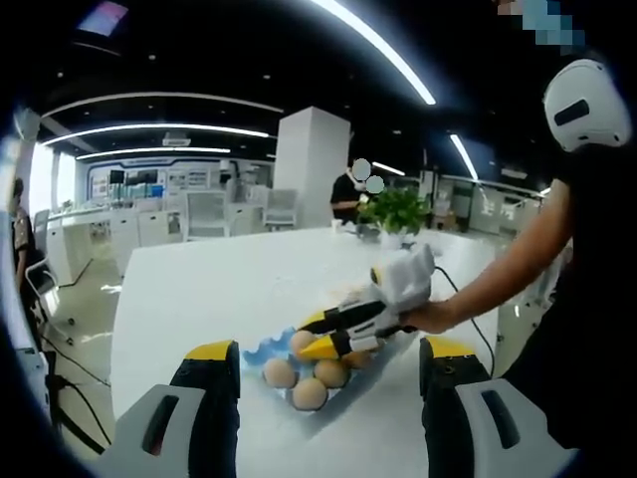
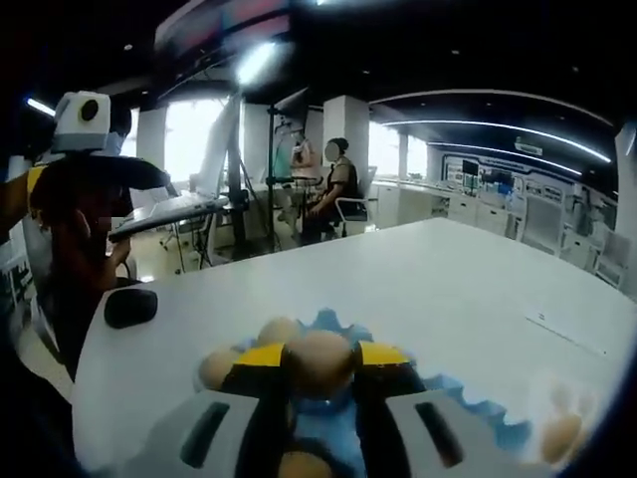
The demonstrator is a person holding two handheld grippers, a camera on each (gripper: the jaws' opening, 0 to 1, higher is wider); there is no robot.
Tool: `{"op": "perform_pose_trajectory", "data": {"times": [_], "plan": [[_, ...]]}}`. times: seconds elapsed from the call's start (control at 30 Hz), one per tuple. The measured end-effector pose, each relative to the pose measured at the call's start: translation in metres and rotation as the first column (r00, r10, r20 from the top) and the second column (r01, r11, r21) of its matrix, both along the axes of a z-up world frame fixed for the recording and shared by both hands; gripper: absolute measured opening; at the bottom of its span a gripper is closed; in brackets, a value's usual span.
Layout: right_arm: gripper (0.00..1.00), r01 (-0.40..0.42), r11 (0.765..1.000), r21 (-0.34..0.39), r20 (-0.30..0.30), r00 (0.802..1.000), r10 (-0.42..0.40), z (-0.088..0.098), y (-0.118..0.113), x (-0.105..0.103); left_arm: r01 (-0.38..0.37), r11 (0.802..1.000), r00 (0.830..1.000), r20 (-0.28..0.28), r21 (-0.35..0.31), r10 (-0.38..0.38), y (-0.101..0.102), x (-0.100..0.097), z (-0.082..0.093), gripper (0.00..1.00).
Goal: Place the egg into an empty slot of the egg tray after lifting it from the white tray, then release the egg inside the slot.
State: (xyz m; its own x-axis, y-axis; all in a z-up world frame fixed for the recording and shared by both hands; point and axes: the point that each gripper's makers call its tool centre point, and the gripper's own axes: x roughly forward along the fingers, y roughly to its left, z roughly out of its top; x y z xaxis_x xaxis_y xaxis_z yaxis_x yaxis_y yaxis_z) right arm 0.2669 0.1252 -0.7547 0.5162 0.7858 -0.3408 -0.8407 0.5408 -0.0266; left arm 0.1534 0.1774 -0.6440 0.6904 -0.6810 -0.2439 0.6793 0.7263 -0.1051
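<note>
One egg [image 2: 318, 360] between right tongs [image 2: 320, 358]

**Open office under strip lights**

We see a dark ceiling with long light strips [image 1: 373, 45], a white pillar [image 1: 311, 164], a potted plant [image 1: 396, 211] on the white worktop [image 1: 219, 274], white desks and chairs [image 1: 204, 214] behind, and bright windows [image 2: 189, 139].

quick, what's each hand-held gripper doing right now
Left hand-held gripper: open, holding nothing.
Right hand-held gripper: shut on an egg, over the blue egg tray.
</note>
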Motion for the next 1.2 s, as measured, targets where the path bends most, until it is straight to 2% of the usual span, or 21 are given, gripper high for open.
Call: {"op": "perform_pose_trajectory", "data": {"times": [0.2,0.57,0.7,0.77,0.8,1.0,1.2], "plan": [[0.25,0.005,1.0,0.012,-0.018,1.0,-0.005,-0.001,-0.003,0.002,-0.004,1.0,1.0,-0.003,-0.001,0.004,0.006,0.003,-0.003,0.74],[0.26,0.008,1.0,0.02,-0.075,0.997,-0.007,-0.005,-0.001,0.004,-0.003,1.0,1.0,0.0,-0.004,0.003,0.0,0.003,-0.001,0.74],[0.26,0.052,0.998,0.029,-0.221,0.974,-0.044,-0.015,-0.003,0.006,0.001,1.0,1.0,-0.001,-0.003,-0.001,-0.002,0.003,-0.001,0.74],[0.26,0.054,0.998,0.023,-0.255,0.966,-0.046,-0.017,-0.004,0.007,0.0,1.0,1.0,0.0,-0.004,0.0,-0.002,0.003,0.0,0.74],[0.26,0.05,0.999,0.01,-0.229,0.972,-0.046,-0.016,-0.004,0.008,0.0,1.0,1.0,0.001,-0.004,0.0,-0.002,0.003,0.0,0.74],[0.27,0.015,0.999,-0.034,-0.245,0.969,-0.023,-0.019,-0.001,0.005,0.006,1.0,1.0,0.002,-0.003,-0.006,-0.004,0.002,0.0,0.74],[0.29,-0.003,1.0,-0.003,-0.226,0.974,0.003,-0.018,0.0,0.002,0.006,1.0,1.0,0.005,-0.004,-0.006,-0.004,0.001,0.001,0.74]]}}
